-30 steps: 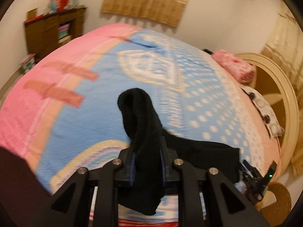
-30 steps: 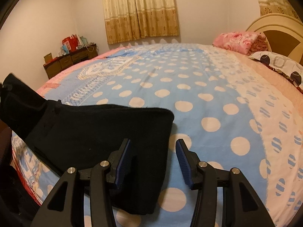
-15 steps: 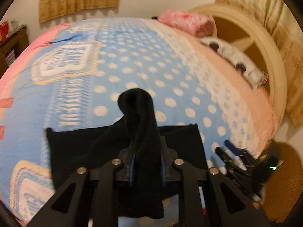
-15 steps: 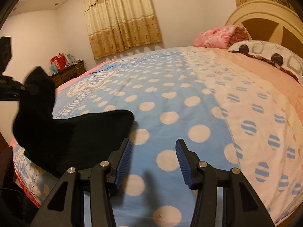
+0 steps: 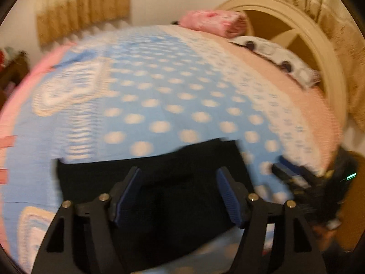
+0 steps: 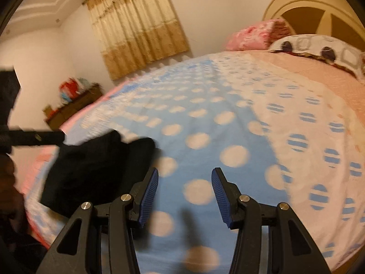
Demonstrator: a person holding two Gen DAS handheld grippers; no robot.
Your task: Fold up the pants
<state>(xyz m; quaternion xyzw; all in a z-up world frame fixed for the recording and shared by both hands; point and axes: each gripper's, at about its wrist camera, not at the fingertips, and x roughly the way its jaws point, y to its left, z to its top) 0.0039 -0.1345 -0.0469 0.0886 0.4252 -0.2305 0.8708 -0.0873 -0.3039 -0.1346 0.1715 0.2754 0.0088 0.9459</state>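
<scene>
The black pants (image 5: 178,182) lie folded in a flat rectangle on the blue polka-dot bedspread (image 5: 159,96), near the bed's front edge. My left gripper (image 5: 179,175) is open and empty, just above the pants, which show between its fingers. In the right wrist view the pants (image 6: 91,169) lie at the lower left. My right gripper (image 6: 184,178) is open and empty over bare bedspread (image 6: 228,123), to the right of the pants. The right gripper also shows in the left wrist view (image 5: 294,178) at the right, blurred.
A pink pillow (image 6: 255,34) and a patterned pillow (image 6: 319,50) lie at the cream headboard (image 6: 319,11). A dark wooden cabinet (image 6: 73,105) stands by the far wall under the curtains (image 6: 139,27). The bed's edge is close in front.
My left gripper has opened and let go of the pants' fold, which now lies flat on the rest. My right gripper has drawn away to the right.
</scene>
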